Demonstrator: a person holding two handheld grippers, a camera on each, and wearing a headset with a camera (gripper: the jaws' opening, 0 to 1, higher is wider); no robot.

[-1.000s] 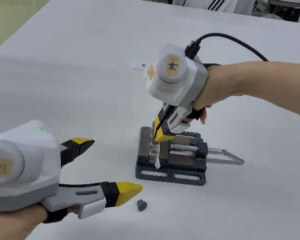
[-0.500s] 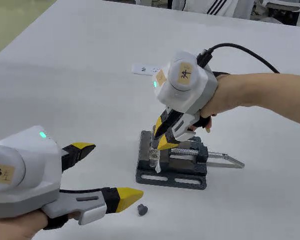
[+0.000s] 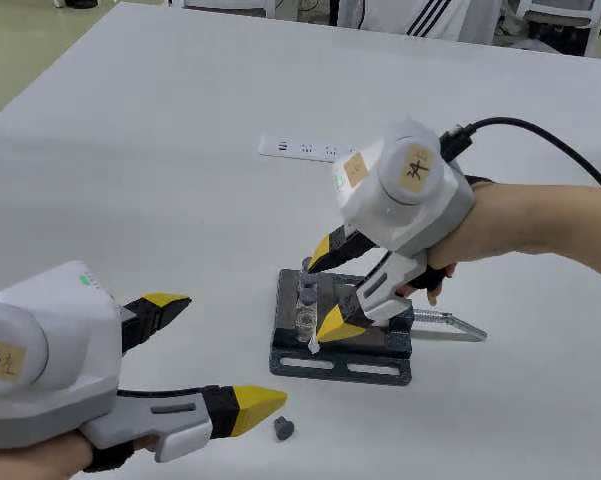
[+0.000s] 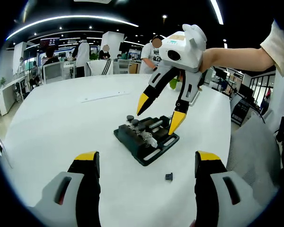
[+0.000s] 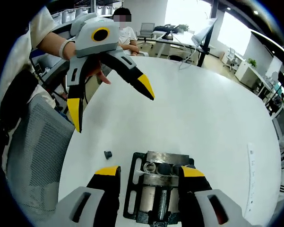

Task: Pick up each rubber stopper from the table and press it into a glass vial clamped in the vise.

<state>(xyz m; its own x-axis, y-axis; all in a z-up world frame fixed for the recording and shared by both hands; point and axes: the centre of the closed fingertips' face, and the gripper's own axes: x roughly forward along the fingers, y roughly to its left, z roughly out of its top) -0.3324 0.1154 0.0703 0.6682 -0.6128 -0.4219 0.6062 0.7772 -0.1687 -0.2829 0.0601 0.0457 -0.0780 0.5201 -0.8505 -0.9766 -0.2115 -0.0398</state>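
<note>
A dark vise stands mid-table and clamps glass vials. The far vials carry dark stoppers; the near one looks clear and uncapped. My right gripper hangs open just above and right of the vials, with nothing between its jaws. One loose grey rubber stopper lies on the table in front of the vise. My left gripper is open and empty at the lower left, its lower tip close to that stopper. The left gripper view looks at the vise, the stopper and the right gripper.
A white power strip lies beyond the vise. The vise handle sticks out to the right. A black cable trails from the right gripper. Office chairs and people stand past the table's far edge. A mesh chair sits beside the table.
My right gripper has opened wide and drawn up and to the right, off the vials. The left gripper has hardly moved. The head camera has shifted.
</note>
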